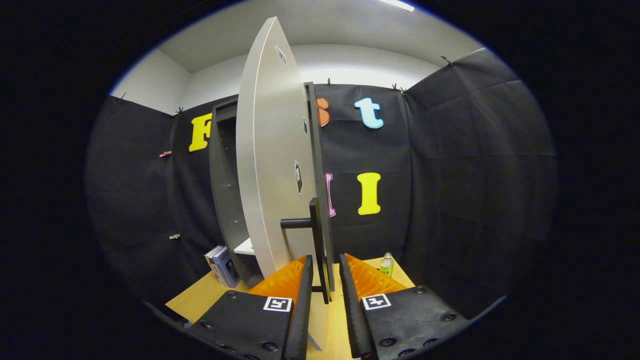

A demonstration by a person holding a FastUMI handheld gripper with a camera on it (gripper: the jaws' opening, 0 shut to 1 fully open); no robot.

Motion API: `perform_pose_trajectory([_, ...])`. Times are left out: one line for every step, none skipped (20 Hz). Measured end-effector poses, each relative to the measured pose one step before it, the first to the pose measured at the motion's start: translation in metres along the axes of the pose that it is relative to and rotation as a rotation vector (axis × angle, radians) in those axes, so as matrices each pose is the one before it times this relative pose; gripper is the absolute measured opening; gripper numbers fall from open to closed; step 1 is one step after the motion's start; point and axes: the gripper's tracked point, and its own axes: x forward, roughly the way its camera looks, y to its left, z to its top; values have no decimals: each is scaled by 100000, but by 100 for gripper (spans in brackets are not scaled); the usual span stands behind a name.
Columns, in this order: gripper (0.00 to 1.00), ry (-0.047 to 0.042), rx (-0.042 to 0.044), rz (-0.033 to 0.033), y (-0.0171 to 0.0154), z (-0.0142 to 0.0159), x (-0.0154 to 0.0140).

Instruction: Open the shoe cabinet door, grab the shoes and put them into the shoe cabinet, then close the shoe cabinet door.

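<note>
Pale grey and smooth, the shoe cabinet door [270, 165] stands swung out toward you, seen nearly edge-on, with a dark frame edge along its far side. Its slim dark bar handle [316, 245] runs upright on short posts and drops into the gap between your fingers [300, 300]; they stand apart on either side of it, and you can't tell whether either one touches it. Your gripper [326, 295] sits low over a light wooden desk [200, 300]. Behind the door, the dark shoe cabinet [227, 200] shows its open interior with a white shelf. Some books [221, 265] lean beside it, and a small green-labelled bottle [386, 265] stands beyond your right finger. Black cloth walls the booth under a white ceiling.
</note>
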Motion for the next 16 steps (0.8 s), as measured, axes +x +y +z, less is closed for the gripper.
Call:
perform_pose_trajectory([36, -870, -327, -1162, -480, 149, 17])
perform_pose_trajectory([36, 139, 471, -42, 189, -184, -79])
perform_pose_trajectory([36, 309, 594, 87, 234, -258, 1])
perform_pose_trajectory([36, 16, -355, -570, -80, -81, -12])
perform_pose_trajectory([36, 200, -1561, -704, -330, -272, -169])
perform_pose_trajectory([36, -196, -2300, -1287, -39, -208, -332])
perform_pose_trajectory([36, -477, -2167, -1546, 31, -220, -572])
perform_pose_trajectory([36, 170, -2101, -794, 304, -435, -752])
perform_pose_trajectory([36, 962, -1668, -162, 434, -702, -837])
perform_pose_trajectory([37, 1191, -2284, 481, 669, -912, -831])
perform_pose_trajectory([37, 1309, -1949, 340, 710, -836, -779])
perform_pose_trajectory([37, 1631, -552, 2017, 1023, -850, -804])
perform_pose_trajectory([36, 1547, 429, 3460, 1677, -814, -526])
perform_pose_trajectory([37, 2077, 755, 2679, 1710, -1039, -110])
perform_pose_trajectory([36, 2587, 216, 2929, 1747, -1279, 262])
perform_pose_trajectory([36, 3757, -619, 910, 1219, -1676, 611])
